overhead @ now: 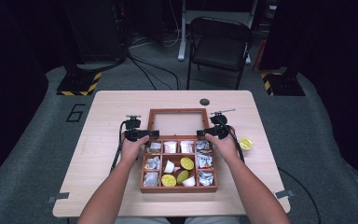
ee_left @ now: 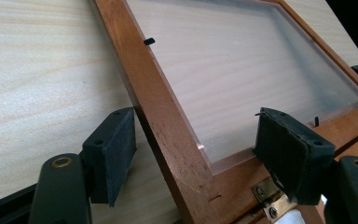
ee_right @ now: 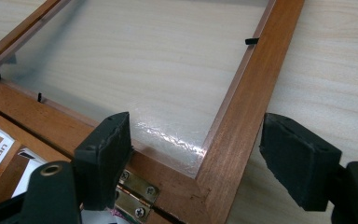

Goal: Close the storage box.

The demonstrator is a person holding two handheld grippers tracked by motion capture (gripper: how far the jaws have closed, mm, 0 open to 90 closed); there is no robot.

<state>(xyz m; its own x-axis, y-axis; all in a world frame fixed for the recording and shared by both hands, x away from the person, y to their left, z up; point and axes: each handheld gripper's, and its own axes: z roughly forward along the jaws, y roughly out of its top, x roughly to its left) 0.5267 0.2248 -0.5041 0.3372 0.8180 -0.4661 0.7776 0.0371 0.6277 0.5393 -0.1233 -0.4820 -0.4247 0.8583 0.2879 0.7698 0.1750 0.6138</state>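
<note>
Both grippers (overhead: 142, 135) (overhead: 209, 132) open, straddling lid frame (overhead: 176, 111) corners w/o touching, lid flat on table (overhead: 107, 116)

Table (overhead: 121, 107) brightly lit, surroundings dark; glare on lid pane (ee_right: 168, 135); near edges soft.

Left gripper (overhead: 150, 134) and right gripper (overhead: 202, 133): jaws parted, pointing inward toward each other, forearms extended.
</note>
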